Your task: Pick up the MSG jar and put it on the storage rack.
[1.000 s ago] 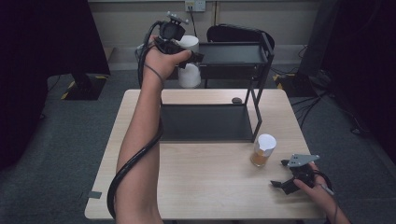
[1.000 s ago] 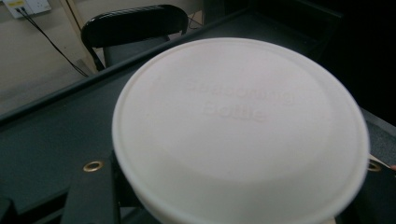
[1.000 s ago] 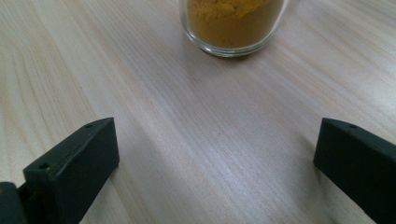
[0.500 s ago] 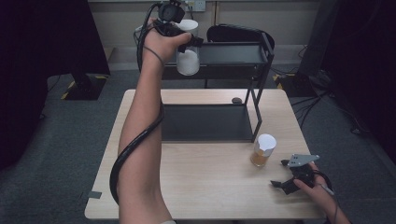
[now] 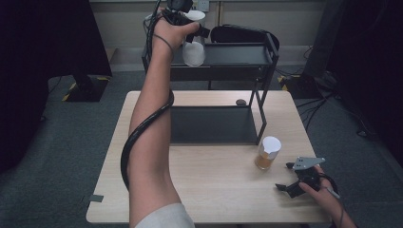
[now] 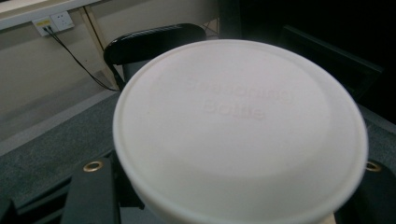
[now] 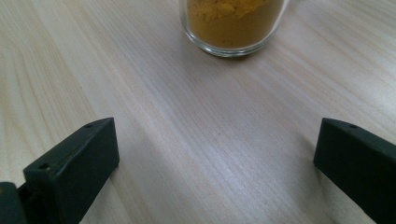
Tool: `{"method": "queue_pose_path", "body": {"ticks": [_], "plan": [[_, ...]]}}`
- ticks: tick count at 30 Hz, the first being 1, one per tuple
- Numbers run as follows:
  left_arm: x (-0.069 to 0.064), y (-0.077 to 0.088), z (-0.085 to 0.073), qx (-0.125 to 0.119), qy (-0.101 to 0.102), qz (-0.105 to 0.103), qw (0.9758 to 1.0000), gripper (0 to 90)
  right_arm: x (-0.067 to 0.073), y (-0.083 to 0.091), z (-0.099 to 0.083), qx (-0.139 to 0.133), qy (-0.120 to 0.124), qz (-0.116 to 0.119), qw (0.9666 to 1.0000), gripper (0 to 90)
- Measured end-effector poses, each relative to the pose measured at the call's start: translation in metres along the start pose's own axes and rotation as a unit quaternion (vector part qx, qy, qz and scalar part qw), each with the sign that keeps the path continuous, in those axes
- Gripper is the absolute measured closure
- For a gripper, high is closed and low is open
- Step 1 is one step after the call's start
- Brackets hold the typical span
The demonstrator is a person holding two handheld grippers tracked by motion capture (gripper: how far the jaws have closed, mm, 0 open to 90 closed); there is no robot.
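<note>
My left gripper (image 5: 191,27) is raised high at the back, shut on a white jar (image 5: 194,49) near its white lid (image 6: 238,126), which carries faint raised lettering. The jar hangs at the left end of the black rack's top shelf (image 5: 233,54); I cannot tell whether it touches the shelf. On the table's right side stands a glass jar of orange powder (image 5: 267,153) with a white lid. My right gripper (image 5: 285,177) rests low on the table just in front of it, open, with bare wood between its jaws (image 7: 215,140) and the powder jar (image 7: 231,23) a short way ahead.
The two-level black rack has its lower tray (image 5: 209,124) on the wooden table (image 5: 214,190). A small dark object (image 5: 241,101) lies behind the tray. A black chair (image 5: 242,33) stands beyond the rack. My left forearm and its cable cross the table's left half.
My left hand has carried the white jar upward and slightly farther back toward the top shelf. The right gripper and the powder jar have stayed still.
</note>
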State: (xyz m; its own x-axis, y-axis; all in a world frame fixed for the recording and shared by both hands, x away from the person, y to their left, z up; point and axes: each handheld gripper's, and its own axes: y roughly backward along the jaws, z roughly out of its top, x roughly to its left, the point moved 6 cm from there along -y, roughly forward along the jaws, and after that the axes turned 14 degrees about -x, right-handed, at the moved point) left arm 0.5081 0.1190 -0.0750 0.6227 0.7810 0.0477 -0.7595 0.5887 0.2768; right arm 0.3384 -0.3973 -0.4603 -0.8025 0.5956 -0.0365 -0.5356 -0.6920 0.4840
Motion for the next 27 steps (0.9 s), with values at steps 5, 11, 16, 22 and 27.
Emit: {"method": "queue_pose_path", "body": {"ticks": [5,11,16,22,27], "plan": [[0.004,-0.012,0.001,0.002,0.0,0.001,1.0,34.0,0.0,0.0,0.0,0.0,0.0,0.0,1.0,0.0],[0.01,-0.028,-0.001,0.009,-0.001,0.003,1.0,34.0,0.0,0.0,0.0,0.0,0.0,0.0,1.0,0.0],[0.011,-0.036,-0.004,0.006,0.001,0.005,1.0,34.0,0.0,0.0,0.0,0.0,0.0,0.0,1.0,0.0],[0.011,-0.035,-0.006,0.005,0.007,0.008,0.9999,33.8,0.0,0.0,0.0,0.0,0.0,0.0,1.0,0.0],[0.011,-0.032,-0.009,-0.001,0.008,0.01,0.9999,33.8,0.0,0.0,0.0,0.0,0.0,0.0,1.0,0.0]]}}
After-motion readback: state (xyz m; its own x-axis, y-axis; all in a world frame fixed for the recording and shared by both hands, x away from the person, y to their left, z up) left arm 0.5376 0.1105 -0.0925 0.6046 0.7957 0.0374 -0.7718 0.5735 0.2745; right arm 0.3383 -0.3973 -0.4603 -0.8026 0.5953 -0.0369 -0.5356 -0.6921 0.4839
